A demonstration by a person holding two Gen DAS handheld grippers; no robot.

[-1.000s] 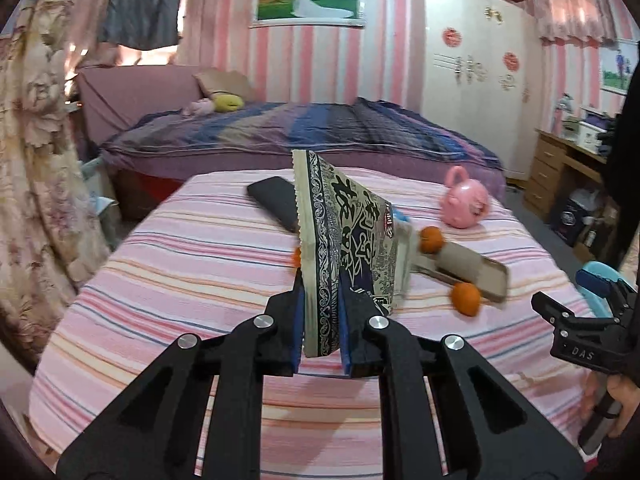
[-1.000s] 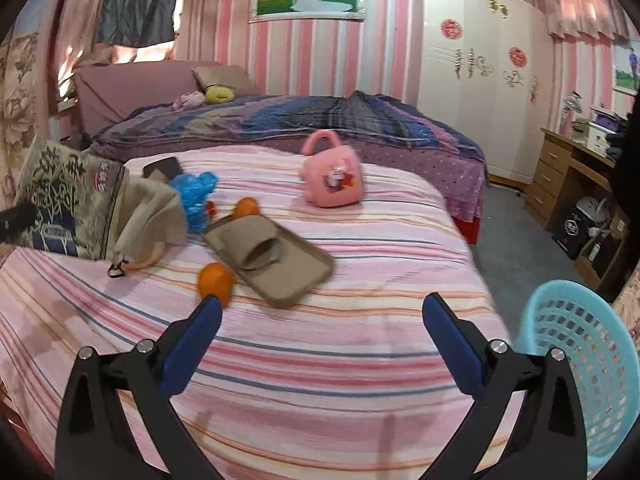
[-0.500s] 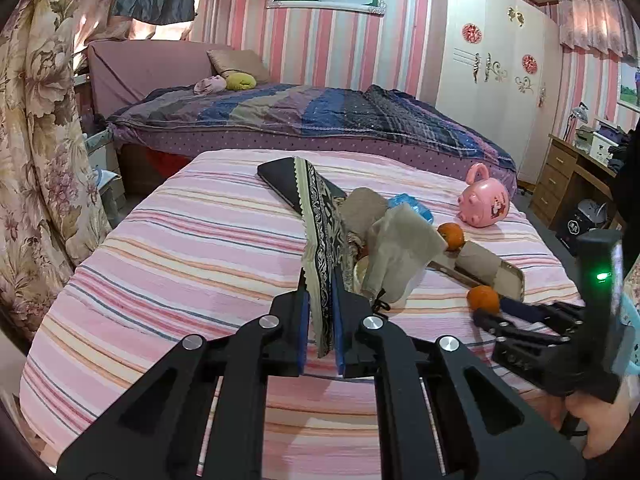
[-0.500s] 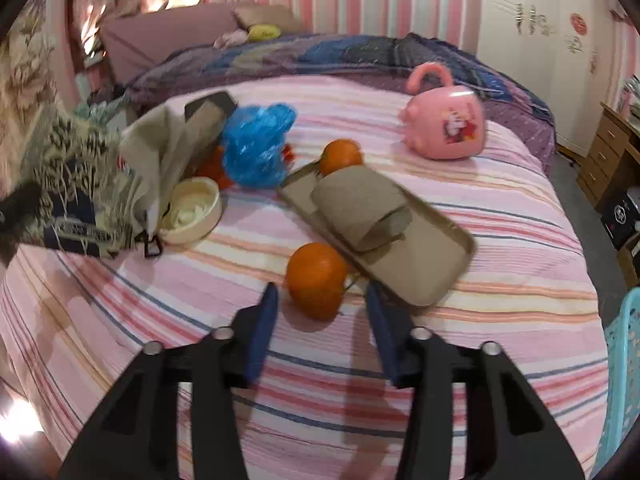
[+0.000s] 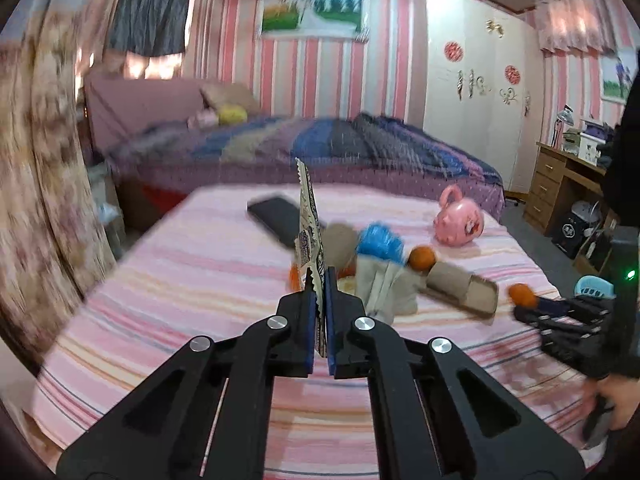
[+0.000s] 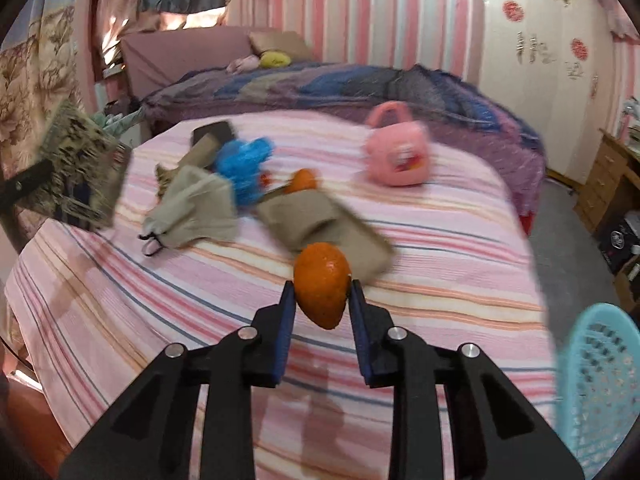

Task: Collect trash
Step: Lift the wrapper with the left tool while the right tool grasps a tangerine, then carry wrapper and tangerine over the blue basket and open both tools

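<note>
My left gripper (image 5: 318, 276) grips a patterned snack wrapper (image 5: 310, 216) held upright and edge-on above the striped bed; its jaws are closing tight on the foil. The wrapper (image 6: 82, 176) also shows at the far left of the right wrist view. My right gripper (image 6: 322, 286) has an orange (image 6: 320, 268) squeezed between its blue pads, lifted just off the bedspread, jaws still closing. In the left wrist view, that gripper (image 5: 536, 306) and its orange (image 5: 522, 295) sit at the right.
On the bed lie a blue plastic bag (image 6: 244, 164), a second orange (image 6: 302, 180), a beige slipper (image 6: 320, 216), a beige cloth pouch (image 6: 196, 208) and a pink toy bag (image 6: 396, 156). A turquoise basket (image 6: 600, 380) stands on the floor at the right.
My right gripper went from wide open to closed on the orange beside the slipper and lifted it. The wrapper in my left gripper turned edge-on and rose slightly.
</note>
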